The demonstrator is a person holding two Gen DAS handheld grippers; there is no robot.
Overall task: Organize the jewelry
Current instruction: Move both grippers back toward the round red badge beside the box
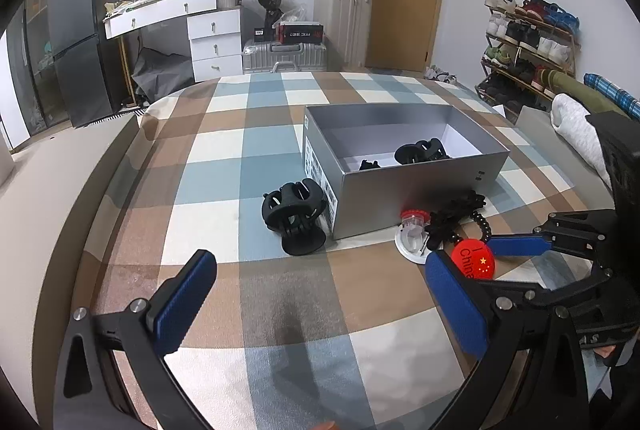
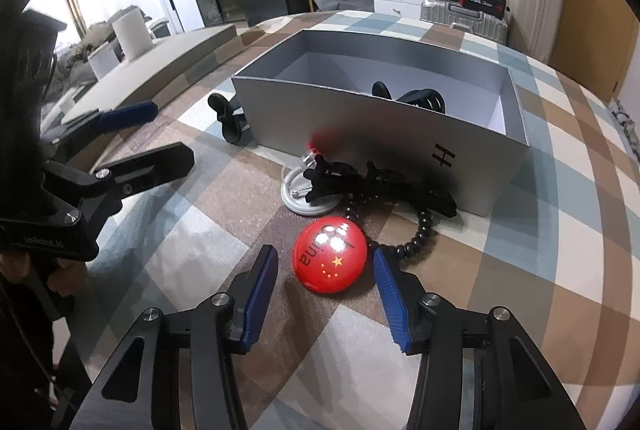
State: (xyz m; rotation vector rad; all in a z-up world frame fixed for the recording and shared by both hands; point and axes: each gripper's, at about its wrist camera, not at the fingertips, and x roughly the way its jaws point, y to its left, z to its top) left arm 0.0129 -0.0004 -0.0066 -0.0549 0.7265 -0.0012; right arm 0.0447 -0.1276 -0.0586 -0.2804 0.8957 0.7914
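Just ahead, the right tool (image 2: 326, 280) stands unclenched astride the red badge (image 2: 330, 257), whose printed lettering runs toward it.

An open box (image 1: 404, 186) sits on the bed (image 1: 224, 166). Inside it lie two hair claws (image 1: 420, 150), toward its right end in the left wrist view. Another hair claw (image 1: 294, 216) stands on the bed just left of the box, near its front corner. Before the box's front wall lie a small clip on a disc (image 2: 308, 186), a beaded bracelet (image 2: 416, 230) and, nearest, a round badge (image 2: 330, 258), which sits between the fingers (image 2: 260, 294) of the right gripper (image 2: 326, 294).
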